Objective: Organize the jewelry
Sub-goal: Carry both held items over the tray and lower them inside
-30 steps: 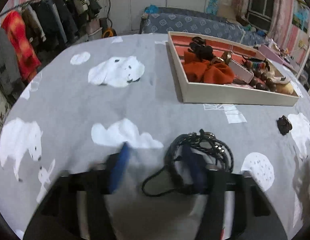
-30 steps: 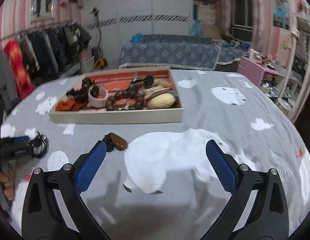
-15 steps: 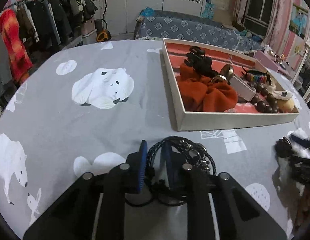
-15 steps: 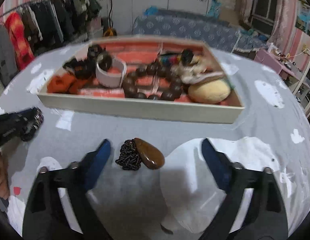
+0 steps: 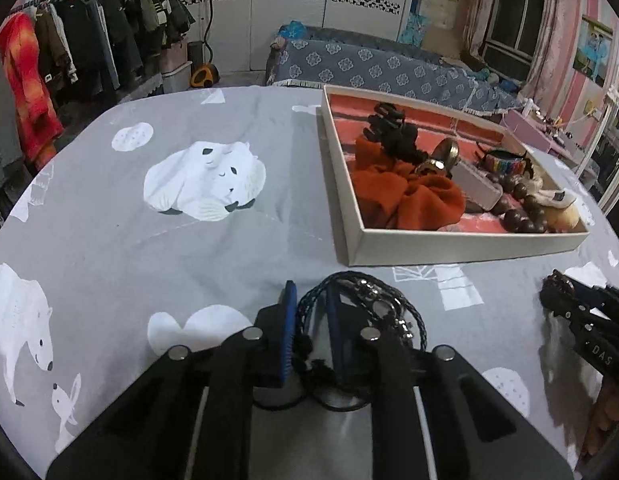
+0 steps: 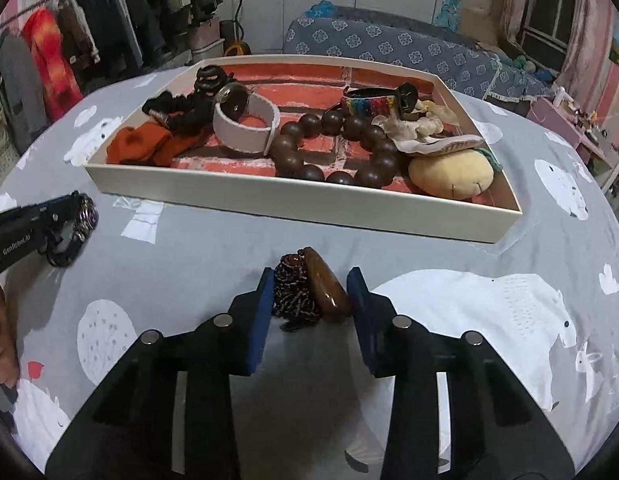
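Observation:
A white tray with a red brick-pattern lining holds jewelry: an orange scrunchie, brown wooden beads, a white cuff and more. My left gripper is shut on a black braided cord bracelet just in front of the tray. My right gripper stands around a brown stone pendant with a dark beaded cord on the cloth, fingers close on both sides but apart. The tray also shows in the right wrist view.
The table has a grey cloth with white polar bears. The right gripper shows at the right edge of the left wrist view. The left gripper shows at the left of the right wrist view. A clothes rack and a bed stand behind.
My left gripper closed on the black braided bracelet. My right gripper moved forward to the brown pendant and narrowed around it.

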{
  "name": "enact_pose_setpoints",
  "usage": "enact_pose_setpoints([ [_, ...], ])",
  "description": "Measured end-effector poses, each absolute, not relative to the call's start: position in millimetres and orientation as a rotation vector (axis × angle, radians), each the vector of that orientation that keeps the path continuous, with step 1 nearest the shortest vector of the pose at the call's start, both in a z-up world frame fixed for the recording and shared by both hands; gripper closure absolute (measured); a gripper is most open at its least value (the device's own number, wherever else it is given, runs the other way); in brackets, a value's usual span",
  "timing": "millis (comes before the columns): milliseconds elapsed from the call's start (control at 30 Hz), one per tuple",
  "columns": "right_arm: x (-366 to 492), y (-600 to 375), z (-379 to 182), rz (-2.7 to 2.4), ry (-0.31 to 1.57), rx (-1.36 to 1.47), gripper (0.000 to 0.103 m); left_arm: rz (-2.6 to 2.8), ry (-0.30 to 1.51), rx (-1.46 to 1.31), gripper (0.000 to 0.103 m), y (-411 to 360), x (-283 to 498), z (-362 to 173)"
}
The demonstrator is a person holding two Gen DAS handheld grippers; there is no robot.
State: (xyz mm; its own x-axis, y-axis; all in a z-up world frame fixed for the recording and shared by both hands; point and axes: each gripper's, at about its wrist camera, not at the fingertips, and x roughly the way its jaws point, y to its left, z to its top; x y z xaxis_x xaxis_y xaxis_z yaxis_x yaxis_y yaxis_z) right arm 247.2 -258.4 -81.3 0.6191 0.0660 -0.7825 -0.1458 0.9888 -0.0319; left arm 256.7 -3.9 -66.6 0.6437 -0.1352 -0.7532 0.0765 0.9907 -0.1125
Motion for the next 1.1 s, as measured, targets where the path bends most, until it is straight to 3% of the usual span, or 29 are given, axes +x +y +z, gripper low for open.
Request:
enact_pose_setpoints([
  [567, 189, -278, 2, 0.151, 0.691, -0.026, 0.066, -0.146, 0.658, -0.019, 0.092, -42, 204, 32],
  [1100, 197, -308, 41, 0.129, 0.593, -0.015, 0.066, -0.158, 0.573, 0.011, 0.093, -74, 224, 65],
])
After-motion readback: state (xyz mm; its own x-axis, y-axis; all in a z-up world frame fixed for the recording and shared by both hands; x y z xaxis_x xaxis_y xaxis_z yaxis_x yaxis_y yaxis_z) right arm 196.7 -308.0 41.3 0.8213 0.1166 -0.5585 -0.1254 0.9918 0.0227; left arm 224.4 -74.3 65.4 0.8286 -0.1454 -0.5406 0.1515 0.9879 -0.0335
